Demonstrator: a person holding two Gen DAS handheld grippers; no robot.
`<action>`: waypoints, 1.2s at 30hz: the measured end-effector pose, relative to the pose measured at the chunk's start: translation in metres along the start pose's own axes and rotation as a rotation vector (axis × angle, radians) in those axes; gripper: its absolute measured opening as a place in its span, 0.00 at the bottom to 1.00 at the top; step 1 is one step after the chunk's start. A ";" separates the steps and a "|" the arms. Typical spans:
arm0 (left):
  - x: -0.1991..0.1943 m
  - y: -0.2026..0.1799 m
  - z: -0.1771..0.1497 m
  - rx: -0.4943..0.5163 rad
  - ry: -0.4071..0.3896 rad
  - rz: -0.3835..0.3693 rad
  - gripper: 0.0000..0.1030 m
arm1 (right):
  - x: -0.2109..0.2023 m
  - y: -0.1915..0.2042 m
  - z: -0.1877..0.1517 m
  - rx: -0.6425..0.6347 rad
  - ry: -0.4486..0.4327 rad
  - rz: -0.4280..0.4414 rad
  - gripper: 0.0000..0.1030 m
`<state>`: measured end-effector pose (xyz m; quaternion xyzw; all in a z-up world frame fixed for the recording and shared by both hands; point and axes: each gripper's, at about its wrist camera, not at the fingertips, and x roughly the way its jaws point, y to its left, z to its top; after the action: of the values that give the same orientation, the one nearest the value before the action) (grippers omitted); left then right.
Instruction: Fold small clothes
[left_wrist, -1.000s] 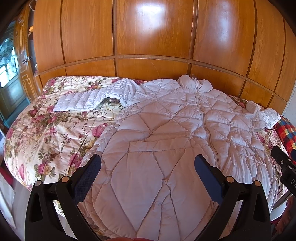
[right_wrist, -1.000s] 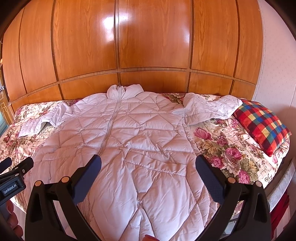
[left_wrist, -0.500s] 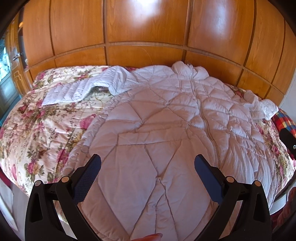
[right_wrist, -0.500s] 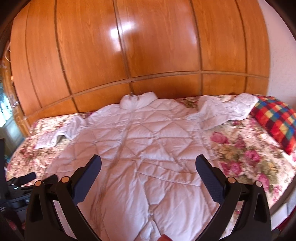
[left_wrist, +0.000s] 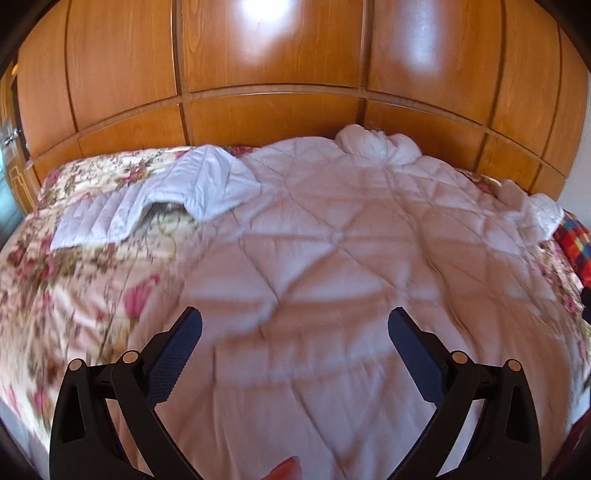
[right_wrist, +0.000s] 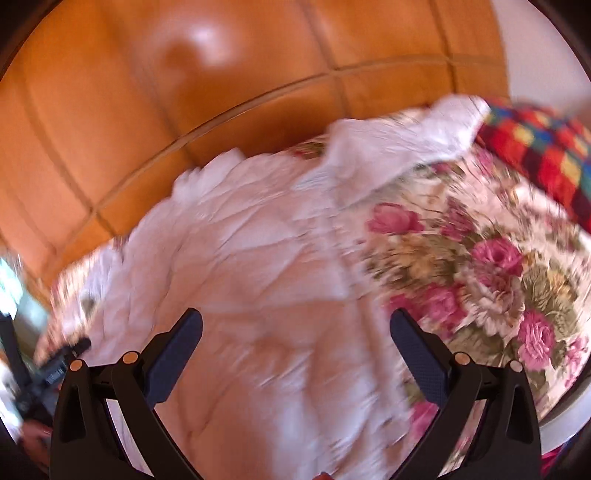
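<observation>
A white quilted jacket (left_wrist: 332, 258) lies spread flat, front up, on a floral bedspread (left_wrist: 74, 266). Its collar is at the far end by the headboard. One sleeve (left_wrist: 147, 199) stretches to the left, the other (right_wrist: 399, 144) to the right. My left gripper (left_wrist: 294, 328) is open and empty, hovering over the jacket's lower left part. My right gripper (right_wrist: 295, 328) is open and empty, over the jacket's lower right part near its side edge. The right wrist view is blurred and tilted. The left gripper also shows in the right wrist view (right_wrist: 55, 365) at the far left.
A glossy wooden headboard wall (left_wrist: 277, 74) stands behind the bed. A red checked pillow (right_wrist: 539, 147) lies at the bed's far right corner. The bed's right edge (right_wrist: 569, 413) drops off beside my right gripper. A white wall (right_wrist: 535, 55) is at the right.
Both grippers have moved forward and lower over the jacket. The right gripper has swung to the right and tilted, so its view blurs. Both stay open.
</observation>
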<state>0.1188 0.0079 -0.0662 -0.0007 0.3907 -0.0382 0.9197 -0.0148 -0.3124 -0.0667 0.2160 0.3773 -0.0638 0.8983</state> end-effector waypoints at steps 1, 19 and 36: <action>0.008 0.006 0.007 -0.024 0.003 -0.011 0.97 | 0.004 -0.021 0.011 0.064 0.000 0.001 0.98; 0.079 0.062 0.019 -0.244 -0.040 -0.031 0.97 | 0.099 -0.223 0.147 0.552 -0.115 -0.046 0.61; 0.104 0.066 0.014 -0.261 0.057 -0.061 0.97 | 0.156 -0.279 0.208 0.671 -0.216 -0.016 0.18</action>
<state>0.2056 0.0660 -0.1330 -0.1309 0.4181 -0.0152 0.8988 0.1537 -0.6468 -0.1423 0.4884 0.2398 -0.2138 0.8113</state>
